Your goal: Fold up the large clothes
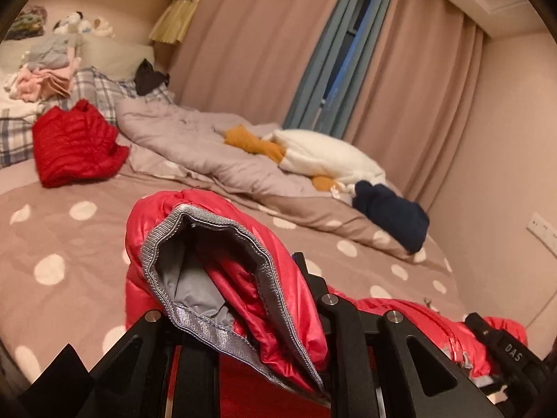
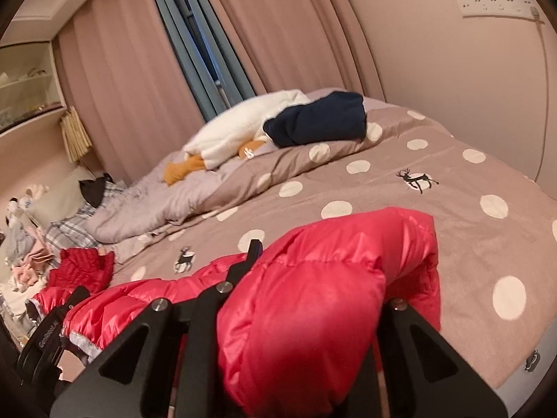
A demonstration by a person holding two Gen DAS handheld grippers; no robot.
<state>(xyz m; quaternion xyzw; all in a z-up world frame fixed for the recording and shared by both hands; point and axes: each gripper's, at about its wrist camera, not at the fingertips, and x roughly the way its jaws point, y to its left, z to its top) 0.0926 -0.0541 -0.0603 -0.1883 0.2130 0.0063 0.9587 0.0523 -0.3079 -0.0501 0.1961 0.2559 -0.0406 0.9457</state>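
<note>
Over the near edge of the polka-dot bed (image 1: 62,230), a red puffer jacket (image 1: 222,230) hangs between the two grippers, lifted clear of the cover at both held ends.

Left gripper (image 1: 250,313): jaws fully closed, pinching the jacket at a grey-trimmed cuff or hem opening.
Right gripper (image 2: 306,313): jaws nearly closed, a thick bunch of the jacket's red padding clamped between them. Exact fingertip contact is hidden by fabric in both views.

Progress, judged: this jacket is not folded yet; it is bunched and carried, not laid flat. Spreading, folding and stacking all remain for it.

Count:
- red jacket in hand: 1
- second red garment (image 1: 76,146) lying near the pillows, roughly folded: 1
- navy garment (image 2: 316,118) on the rumpled duvet: 1, looks folded
- white fleece item (image 1: 323,156) with mustard piece beside it: 1 each, unfolded
- pile of pale clothes (image 1: 45,73) by the headboard: 1 pile, items not countable
- grippers: 2
</note>
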